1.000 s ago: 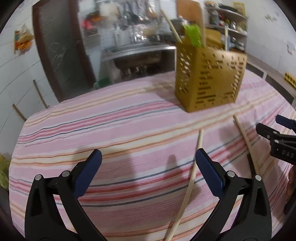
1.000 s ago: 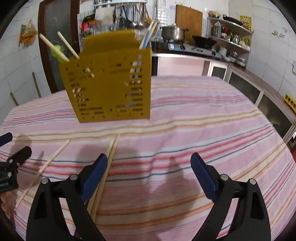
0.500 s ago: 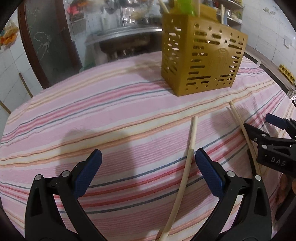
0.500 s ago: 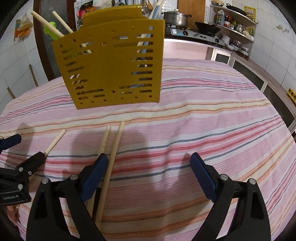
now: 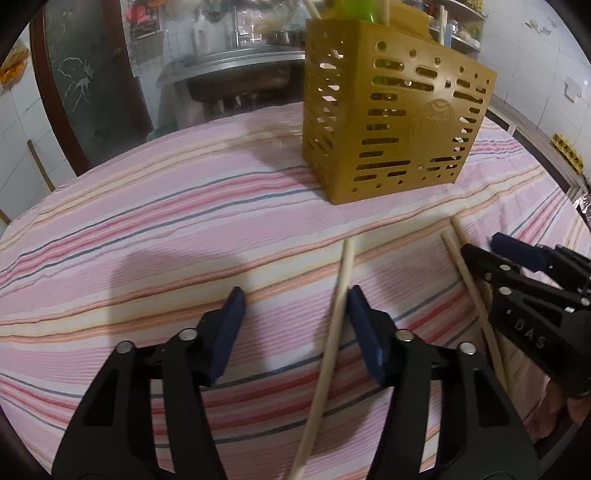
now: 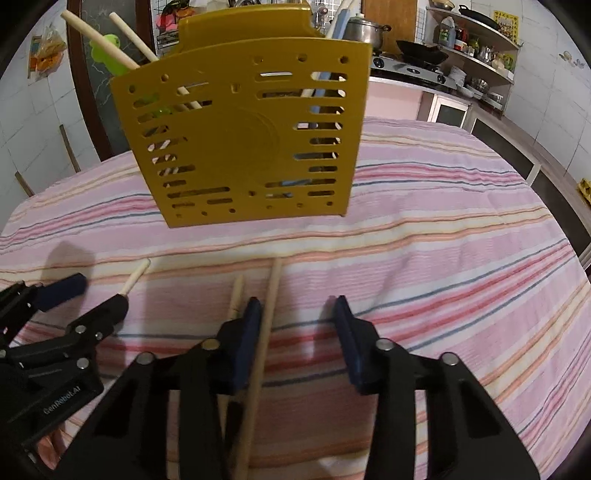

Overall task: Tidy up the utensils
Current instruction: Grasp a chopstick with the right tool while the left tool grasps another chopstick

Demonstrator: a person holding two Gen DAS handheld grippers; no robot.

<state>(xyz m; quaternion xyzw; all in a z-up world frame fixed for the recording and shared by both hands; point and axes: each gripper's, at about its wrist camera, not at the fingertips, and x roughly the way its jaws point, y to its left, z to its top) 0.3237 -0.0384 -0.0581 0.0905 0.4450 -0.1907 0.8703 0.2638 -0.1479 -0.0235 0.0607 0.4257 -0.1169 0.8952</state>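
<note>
The left gripper (image 5: 293,317) and right gripper (image 6: 295,328) are both closing, not yet pinching, each around a stick (image 5: 332,325) pointing at the yellow holder (image 5: 395,122).

A pink striped tablecloth (image 5: 155,236) covered the table. Behind it stood a dark door (image 5: 92,85) and a steel sink (image 5: 236,74). In the right wrist view, a lidded steel pot (image 6: 364,29) and a black wok (image 6: 423,53) sat on a stove (image 6: 410,70), beside cluttered shelves (image 6: 476,48).
</note>
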